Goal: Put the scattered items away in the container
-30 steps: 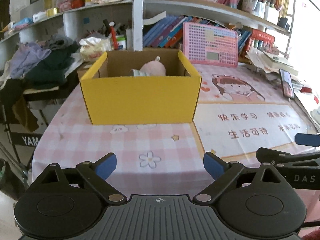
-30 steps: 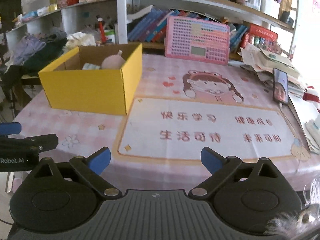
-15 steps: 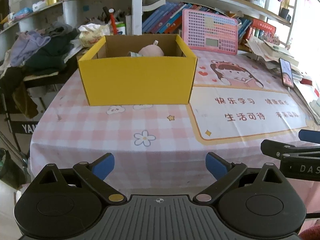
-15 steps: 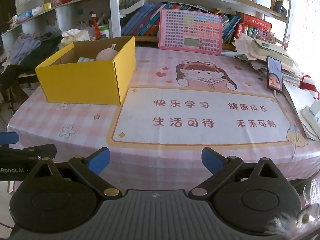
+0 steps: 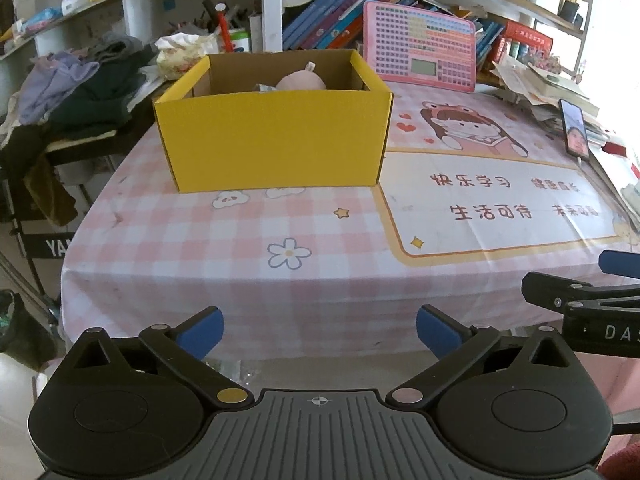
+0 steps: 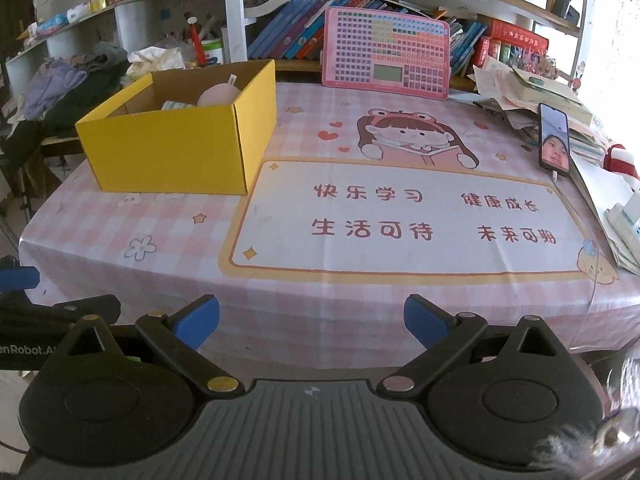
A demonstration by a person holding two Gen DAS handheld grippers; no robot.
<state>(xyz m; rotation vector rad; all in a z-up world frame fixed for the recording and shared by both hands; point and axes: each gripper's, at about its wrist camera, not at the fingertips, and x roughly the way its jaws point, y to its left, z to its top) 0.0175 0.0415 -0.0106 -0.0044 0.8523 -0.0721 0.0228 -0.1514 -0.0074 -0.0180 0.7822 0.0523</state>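
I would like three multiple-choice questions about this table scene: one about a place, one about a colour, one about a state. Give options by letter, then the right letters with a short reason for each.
1. Where is the round pink item?
A. on the tablecloth in front of the box
B. inside the box
C. on the shelf

2. What colour is the box on the outside?
A. yellow
B. green
C. white

3. How does the left gripper stand?
A. shut on the phone
B. shut on the box
C. opening, with nothing between its fingers

Answers:
1. B: in both views the pink item shows above the front wall, within the brown inner walls.
2. A: the outer walls are plain yellow in both views.
3. C: its blue fingers stand far apart and only the tablecloth shows between them.
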